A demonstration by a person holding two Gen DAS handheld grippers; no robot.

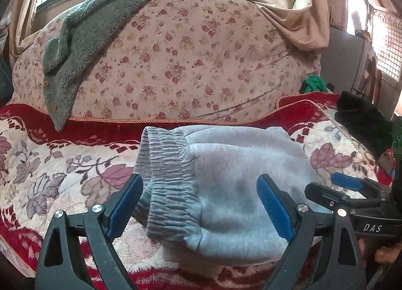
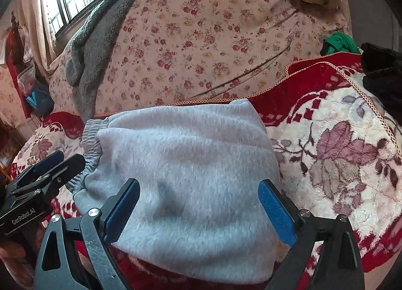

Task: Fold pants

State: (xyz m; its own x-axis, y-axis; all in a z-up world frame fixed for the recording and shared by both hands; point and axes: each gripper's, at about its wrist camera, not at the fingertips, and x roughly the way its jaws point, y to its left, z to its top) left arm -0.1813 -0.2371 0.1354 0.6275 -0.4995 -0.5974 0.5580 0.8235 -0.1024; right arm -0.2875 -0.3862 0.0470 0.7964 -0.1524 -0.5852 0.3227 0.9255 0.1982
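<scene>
Red floral blanket (image 1: pixel 57 164) covers the bed. Left gripper (image 1: pixel 201 204) hovers with jaws spread wide, gripping nothing; right gripper (image 2: pixel 198 207) likewise gapes empty — both above the folded grey pants (image 2: pixel 181 159), which lie on the blanket, waistband (image 1: pixel 165 164) leftward. Behind — a flowered quilt (image 1: pixel 181 58) with a grey fleece (image 1: pixel 83 38) draped over it.

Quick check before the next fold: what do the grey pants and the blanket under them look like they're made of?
Grey pants: soft brushed fleece or sweatshirt knit by the look, with a matte, slightly fuzzy nap; the waistband is gathered and ribbed, likely elastic. Blanket: thick plush pile, probably synthetic, with a printed red-and-cream leaf pattern and visible tufts; an orange braided trim runs along its edge.
</scene>
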